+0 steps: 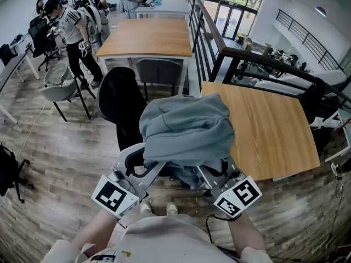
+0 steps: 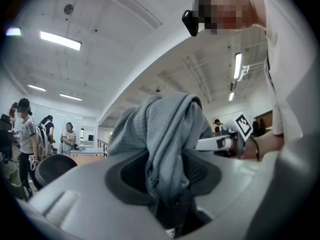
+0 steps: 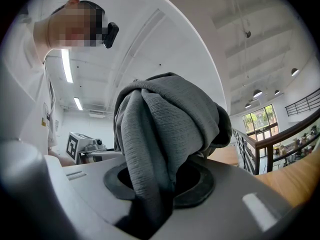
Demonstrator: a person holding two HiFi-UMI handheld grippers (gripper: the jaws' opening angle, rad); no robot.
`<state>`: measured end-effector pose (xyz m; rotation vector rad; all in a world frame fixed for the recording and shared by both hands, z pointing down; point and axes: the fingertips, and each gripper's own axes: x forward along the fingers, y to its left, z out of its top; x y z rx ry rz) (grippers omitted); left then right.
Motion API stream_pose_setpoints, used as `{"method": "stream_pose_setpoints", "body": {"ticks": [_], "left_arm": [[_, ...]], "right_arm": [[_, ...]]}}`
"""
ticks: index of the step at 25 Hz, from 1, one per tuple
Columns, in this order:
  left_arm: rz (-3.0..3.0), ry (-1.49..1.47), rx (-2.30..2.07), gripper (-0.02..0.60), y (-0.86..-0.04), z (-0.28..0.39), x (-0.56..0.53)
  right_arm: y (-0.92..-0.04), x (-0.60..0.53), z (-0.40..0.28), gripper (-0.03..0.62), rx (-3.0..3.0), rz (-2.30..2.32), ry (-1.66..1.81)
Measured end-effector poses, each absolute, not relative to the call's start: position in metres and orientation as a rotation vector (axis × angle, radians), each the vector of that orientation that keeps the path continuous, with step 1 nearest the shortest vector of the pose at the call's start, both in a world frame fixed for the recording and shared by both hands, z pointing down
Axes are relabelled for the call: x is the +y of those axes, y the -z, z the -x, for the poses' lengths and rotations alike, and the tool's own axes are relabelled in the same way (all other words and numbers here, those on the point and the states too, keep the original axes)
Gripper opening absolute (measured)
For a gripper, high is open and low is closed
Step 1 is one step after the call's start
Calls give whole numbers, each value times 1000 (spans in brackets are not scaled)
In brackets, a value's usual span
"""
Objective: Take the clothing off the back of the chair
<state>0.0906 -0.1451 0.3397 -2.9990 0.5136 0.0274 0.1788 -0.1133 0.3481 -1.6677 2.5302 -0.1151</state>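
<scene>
1. The left gripper (image 2: pixel 167 196) is clamped on a fold of the grey garment (image 2: pixel 170 129). The cloth runs down between its two jaws and fills the gap, with the dark pads pressing on it from either side.
2. The right gripper (image 3: pixel 150 194) is closed on the same garment in the same way, with a thick ribbed fold pinched between its jaws.
3. The two grippers sit side by side, near each other. Each shows at the edge of the other's view.
4. The garment rises above and ahead of both pairs of jaws in a rounded, bunched heap that spans from one gripper to the other.
5. In the head view the heap sits just beyond the gripper tips and covers them. Looser folds droop below and between the two tools.
6. The black chair (image 1: pixel 118 100) stands beyond the left gripper, farther out than the garment. Its dark back shows to the left of the heap, and I cannot tell whether the cloth touches it.
7. A wooden table (image 1: pixel 274 130) lies ahead and to the right of the right gripper, with its near left corner hidden behind the garment.
8. A second table (image 1: pixel 148 37) stands farther ahead, past the chair. Several people (image 1: pixel 71 32) stand well apart from both grippers, far ahead to the left.
</scene>
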Motion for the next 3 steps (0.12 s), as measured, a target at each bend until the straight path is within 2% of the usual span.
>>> {"method": "stream_pose_setpoints", "body": {"ticks": [3], "left_arm": [[2998, -30, 514, 164, -339, -90, -146]], "right_arm": [[-348, -114, -178, 135, 2531, 1668, 111]]}}
